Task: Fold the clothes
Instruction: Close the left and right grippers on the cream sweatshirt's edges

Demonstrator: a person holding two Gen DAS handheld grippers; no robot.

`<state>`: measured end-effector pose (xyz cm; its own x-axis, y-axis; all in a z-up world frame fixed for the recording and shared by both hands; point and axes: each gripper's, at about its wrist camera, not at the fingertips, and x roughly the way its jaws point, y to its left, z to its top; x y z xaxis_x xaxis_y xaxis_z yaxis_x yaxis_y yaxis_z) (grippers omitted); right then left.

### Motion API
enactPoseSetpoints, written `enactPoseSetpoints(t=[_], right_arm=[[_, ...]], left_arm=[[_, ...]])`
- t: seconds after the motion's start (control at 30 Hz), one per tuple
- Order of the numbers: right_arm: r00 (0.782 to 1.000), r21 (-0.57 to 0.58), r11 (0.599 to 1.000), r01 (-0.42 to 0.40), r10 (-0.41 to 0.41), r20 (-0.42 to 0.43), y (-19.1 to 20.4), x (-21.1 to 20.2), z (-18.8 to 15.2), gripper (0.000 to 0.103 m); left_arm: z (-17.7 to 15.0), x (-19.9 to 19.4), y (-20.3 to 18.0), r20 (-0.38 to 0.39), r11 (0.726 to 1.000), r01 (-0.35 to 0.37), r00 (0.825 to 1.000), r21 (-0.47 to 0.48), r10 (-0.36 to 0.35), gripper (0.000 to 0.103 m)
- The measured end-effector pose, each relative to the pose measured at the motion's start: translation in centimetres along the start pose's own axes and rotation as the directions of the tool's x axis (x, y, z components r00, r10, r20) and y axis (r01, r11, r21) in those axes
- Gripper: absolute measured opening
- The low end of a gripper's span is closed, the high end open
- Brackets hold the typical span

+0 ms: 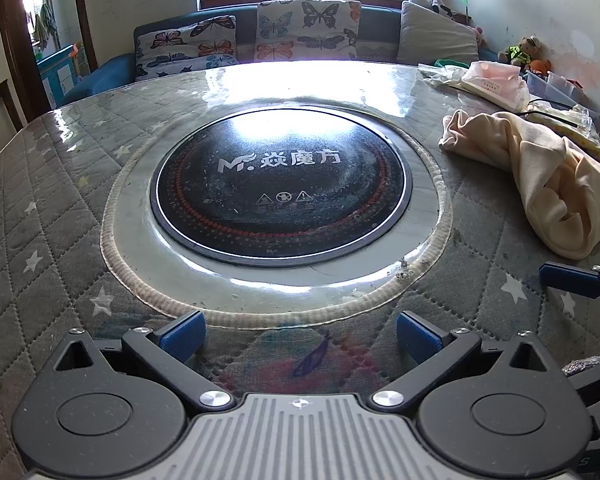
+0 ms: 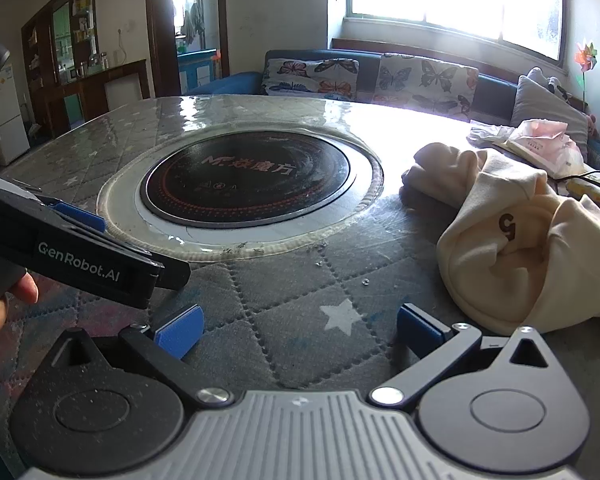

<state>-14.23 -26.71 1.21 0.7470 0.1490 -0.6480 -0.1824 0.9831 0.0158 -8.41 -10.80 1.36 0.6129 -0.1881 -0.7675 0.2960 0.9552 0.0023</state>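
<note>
Crumpled cream garment on quilted tablecloth; left claw, right claw agape, empty.

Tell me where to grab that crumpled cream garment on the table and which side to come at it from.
Take the cream garment at its rounded near edge, the fold closest to the right gripper, approaching low from the front. That edge bulges clear of the quilted table cover, so open fingers could probably straddle it; the far end lies bunched beside the pink packet and cable.
</note>
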Motion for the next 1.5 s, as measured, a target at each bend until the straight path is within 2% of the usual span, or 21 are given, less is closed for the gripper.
enactPoseSetpoints(t=[0.33, 0.63, 0.8, 1.0, 1.5], right_arm=[[0.999, -0.001, 0.999, 0.046, -0.046, 0.006, 0.0, -1.2, -0.3, 0.103], [0.994, 0.095, 0.989, 0.112, -0.113, 0.000, -3.2, -3.3, -1.0, 0.103], [0.993, 0.157, 0.981, 0.113, -0.116, 0.008, -5.0, -4.5, -1.5, 0.103], [0.983, 0.181, 0.968, 0.173, -0.180, 0.020, -6.1, -5.4, -1.7, 0.103], [0.968, 0.222, 0.946, 0.236, -0.249, 0.037, -8.5, -6.3, -1.3, 0.103]], left_arm=[[0.8, -0.5, -2.2, 0.005, 0.997, 0.045, 0.999, 0.061, -0.046, 0.103], [2.3, -0.6, -5.8, 0.024, 0.984, 0.098, 0.994, 0.148, -0.103, 0.103], [3.2, -0.3, -7.8, 0.020, 0.973, 0.124, 0.991, 0.193, -0.130, 0.103], [4.0, 0.2, -9.4, -0.007, 0.965, 0.144, 0.989, 0.221, -0.146, 0.103], [5.9, 1.1, -11.9, -0.040, 0.951, 0.178, 0.984, 0.254, -0.174, 0.103]])
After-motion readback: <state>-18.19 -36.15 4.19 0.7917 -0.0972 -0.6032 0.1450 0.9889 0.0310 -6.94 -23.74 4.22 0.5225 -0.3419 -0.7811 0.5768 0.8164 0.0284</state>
